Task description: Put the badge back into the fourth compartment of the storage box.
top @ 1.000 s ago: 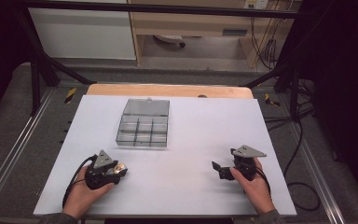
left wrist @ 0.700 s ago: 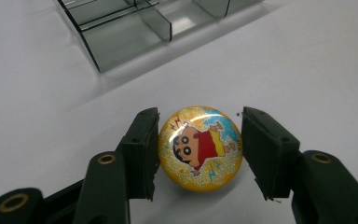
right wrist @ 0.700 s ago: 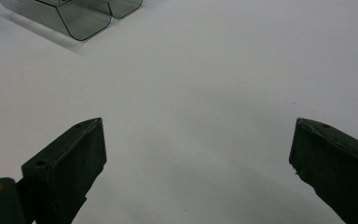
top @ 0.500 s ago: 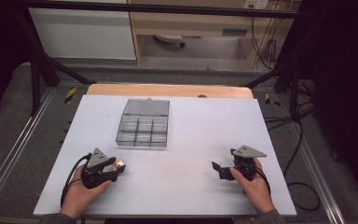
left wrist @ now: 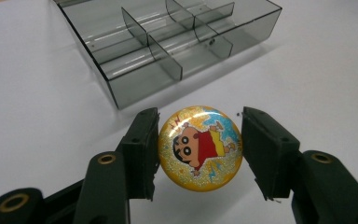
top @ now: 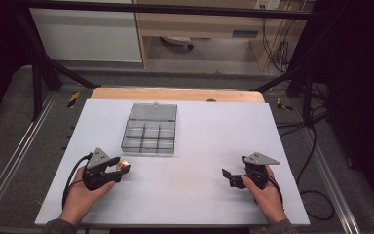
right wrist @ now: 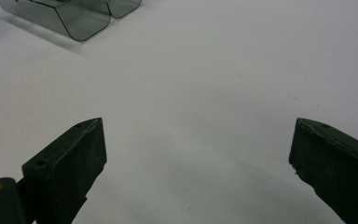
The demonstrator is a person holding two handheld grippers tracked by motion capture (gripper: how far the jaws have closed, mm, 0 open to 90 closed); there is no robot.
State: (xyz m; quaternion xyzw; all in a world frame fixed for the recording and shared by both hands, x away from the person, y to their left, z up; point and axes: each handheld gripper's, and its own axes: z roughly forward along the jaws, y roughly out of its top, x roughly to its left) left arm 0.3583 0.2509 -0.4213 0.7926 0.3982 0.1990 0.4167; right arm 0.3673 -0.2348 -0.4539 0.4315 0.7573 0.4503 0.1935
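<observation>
A round yellow badge (left wrist: 200,147) with a cartoon child on it sits between the black jaws of my left gripper (left wrist: 199,161), whose pads press on both of its sides. In the high view the left gripper (top: 121,169) is near the table's front left, holding the badge (top: 122,165) just above the white surface. It sits a short way in front of a clear smoky compartment box (top: 148,131). My right gripper (top: 228,178) rests at the front right with its jaws wide apart. In the right gripper view, the right gripper (right wrist: 198,140) has only bare white table between its jaws.
The box (left wrist: 168,42) has several open compartments and its lid folded back on the far side. The white tabletop (top: 214,131) lies on a wooden board, with metal rails and cables along both sides. A corner of the box (right wrist: 74,18) is far from the right gripper.
My left gripper, still holding the badge, has edged slightly toward the box. The right gripper has stayed where it was.
</observation>
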